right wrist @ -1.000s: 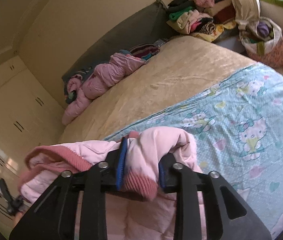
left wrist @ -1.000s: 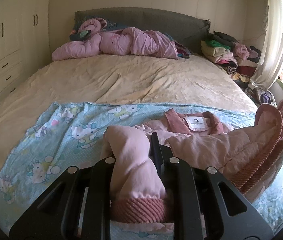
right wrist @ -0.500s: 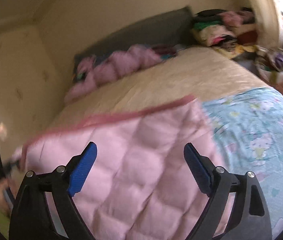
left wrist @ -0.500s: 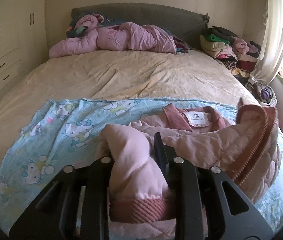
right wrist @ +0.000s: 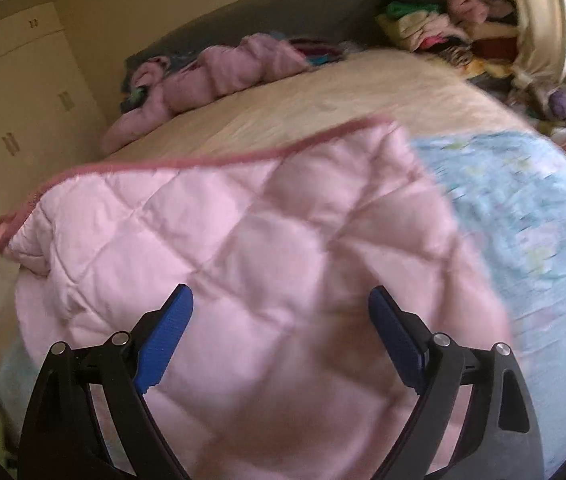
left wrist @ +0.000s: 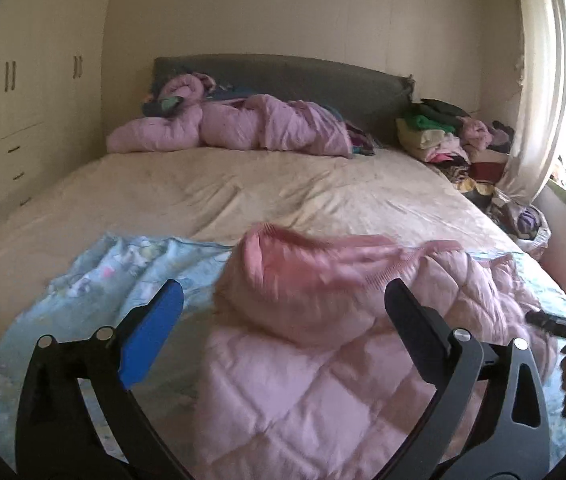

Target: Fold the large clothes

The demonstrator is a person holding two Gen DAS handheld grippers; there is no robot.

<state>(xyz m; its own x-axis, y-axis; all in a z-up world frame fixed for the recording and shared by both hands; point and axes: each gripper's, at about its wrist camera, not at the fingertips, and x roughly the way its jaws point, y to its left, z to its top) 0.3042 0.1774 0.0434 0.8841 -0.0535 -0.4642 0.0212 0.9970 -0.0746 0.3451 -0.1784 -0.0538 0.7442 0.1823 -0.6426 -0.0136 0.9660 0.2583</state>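
Cream wardrobe doors (left wrist: 23,92) fill the wall to the left of the bed (left wrist: 243,188), whose beige sheet runs back to a grey headboard (left wrist: 283,76). Against that headboard lies a heap of pink bedding (left wrist: 243,130). To the right of the bed's head, folded clothes (left wrist: 443,136) are stacked beside a pale curtain (left wrist: 539,92) at the window.

On the near end of the bed a light blue cartoon-print sheet (left wrist: 115,264) is spread, and on it lies the pink quilted jacket (left wrist: 323,360), bunched, with its darker ribbed trim along the far edge. In the left wrist view the left claw (left wrist: 283,320) hangs over the near part of the jacket, its jaws opening and already wide apart. The blue-padded finger (left wrist: 151,340) on the left stands over the blue sheet, clear of the fabric; whether the right finger brushes the jacket cannot be told.

In the right wrist view the same jacket (right wrist: 243,260) fills the middle, blurred, with the blue sheet (right wrist: 523,220) showing to its right. The right claw (right wrist: 281,320) is spread wide over the quilted surface, both blue pads (right wrist: 163,336) apart and gripping nothing.
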